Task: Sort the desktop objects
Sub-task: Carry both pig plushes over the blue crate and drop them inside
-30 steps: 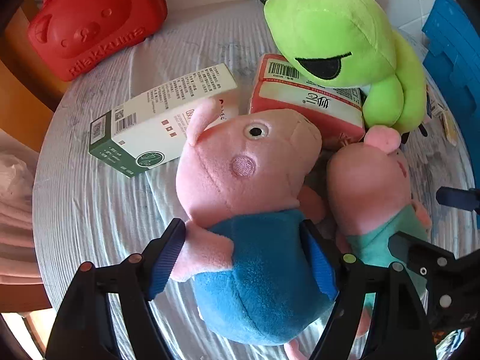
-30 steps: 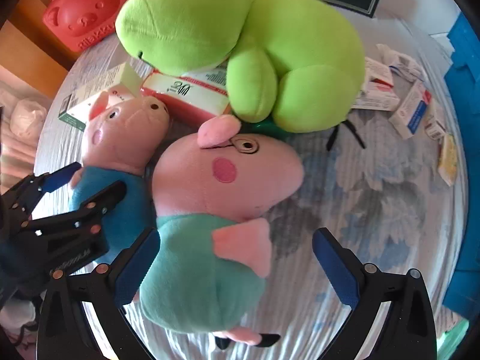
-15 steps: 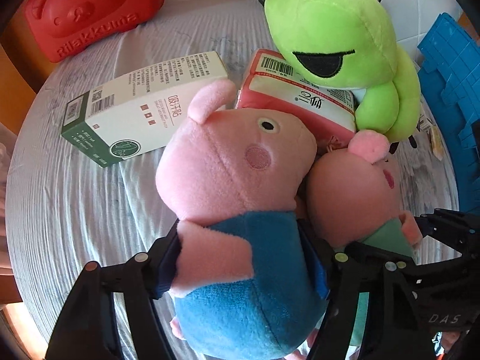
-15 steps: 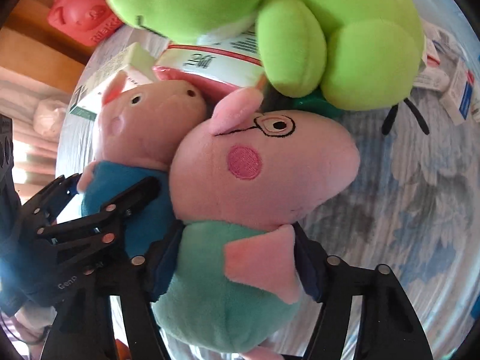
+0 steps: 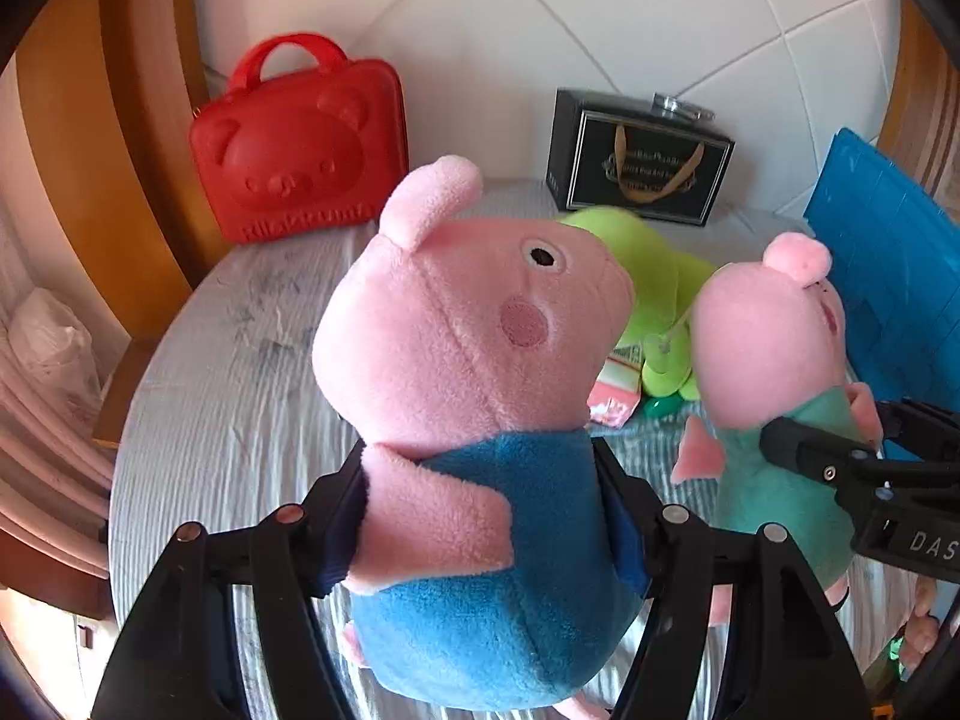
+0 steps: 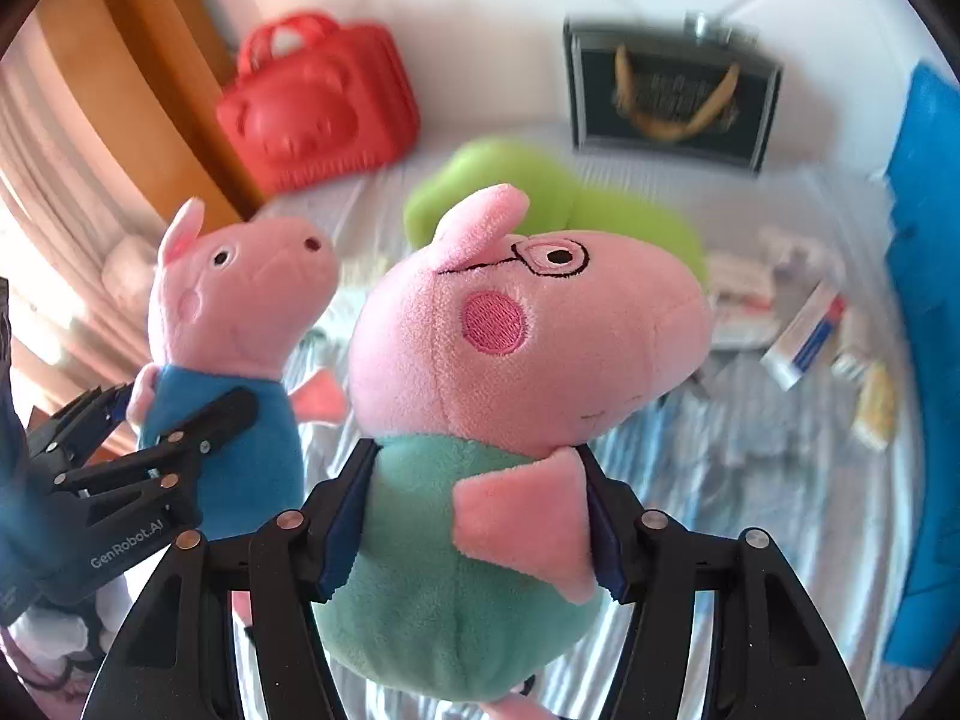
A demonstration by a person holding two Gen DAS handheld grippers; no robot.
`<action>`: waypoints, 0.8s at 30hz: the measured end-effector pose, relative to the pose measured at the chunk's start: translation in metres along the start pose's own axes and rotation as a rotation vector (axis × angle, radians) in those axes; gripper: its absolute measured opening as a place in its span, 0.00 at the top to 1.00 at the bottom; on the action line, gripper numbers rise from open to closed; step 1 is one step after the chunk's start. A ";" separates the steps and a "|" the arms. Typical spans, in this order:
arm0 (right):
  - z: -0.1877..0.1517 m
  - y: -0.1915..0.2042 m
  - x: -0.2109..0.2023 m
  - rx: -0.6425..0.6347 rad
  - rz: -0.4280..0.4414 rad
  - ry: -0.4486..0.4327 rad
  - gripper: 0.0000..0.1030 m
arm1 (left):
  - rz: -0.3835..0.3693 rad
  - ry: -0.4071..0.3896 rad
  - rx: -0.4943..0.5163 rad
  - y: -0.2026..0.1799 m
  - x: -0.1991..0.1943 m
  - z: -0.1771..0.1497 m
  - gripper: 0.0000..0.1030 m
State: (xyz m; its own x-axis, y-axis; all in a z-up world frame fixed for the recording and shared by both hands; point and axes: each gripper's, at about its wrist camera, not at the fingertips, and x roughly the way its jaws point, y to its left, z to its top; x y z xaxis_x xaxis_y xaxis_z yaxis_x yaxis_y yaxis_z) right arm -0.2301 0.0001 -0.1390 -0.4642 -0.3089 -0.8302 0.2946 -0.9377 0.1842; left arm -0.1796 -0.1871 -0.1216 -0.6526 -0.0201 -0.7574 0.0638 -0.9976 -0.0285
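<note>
Both plush pigs have been lifted off the striped surface, the blue-shirted pink plush pig clamped upright in the just-closed left gripper, the green-shirted pink plush pig likewise in the right gripper beside it.

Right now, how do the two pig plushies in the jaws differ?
The blue-shirt pig wears blue and has a bare eye; the green-shirt pig wears green and has stitched glasses. The blue-shirt pig is clamped in the left gripper, the green-shirt pig in the right gripper. Both are pink, upright, gripped around the body and held clear of the striped cloth.
</note>
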 end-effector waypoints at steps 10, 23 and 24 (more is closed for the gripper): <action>0.014 0.003 -0.144 -0.042 -0.152 -0.468 0.40 | 0.006 -0.300 0.049 -0.043 -0.091 0.035 0.35; -0.019 -0.120 -0.324 0.020 -0.346 -0.767 0.40 | -0.162 -0.501 0.162 -0.228 -0.163 0.068 0.35; -0.022 -0.136 -0.336 0.022 -0.364 -0.783 0.40 | -0.173 -0.515 0.165 -0.247 -0.161 0.074 0.35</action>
State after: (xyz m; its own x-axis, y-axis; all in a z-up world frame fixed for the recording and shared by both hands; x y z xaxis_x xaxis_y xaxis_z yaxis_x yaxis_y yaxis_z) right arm -0.0963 0.2350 0.1036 -0.9710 -0.0021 -0.2390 0.0037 -1.0000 -0.0061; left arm -0.1459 0.0580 0.0558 -0.9298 0.1557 -0.3336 -0.1686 -0.9856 0.0098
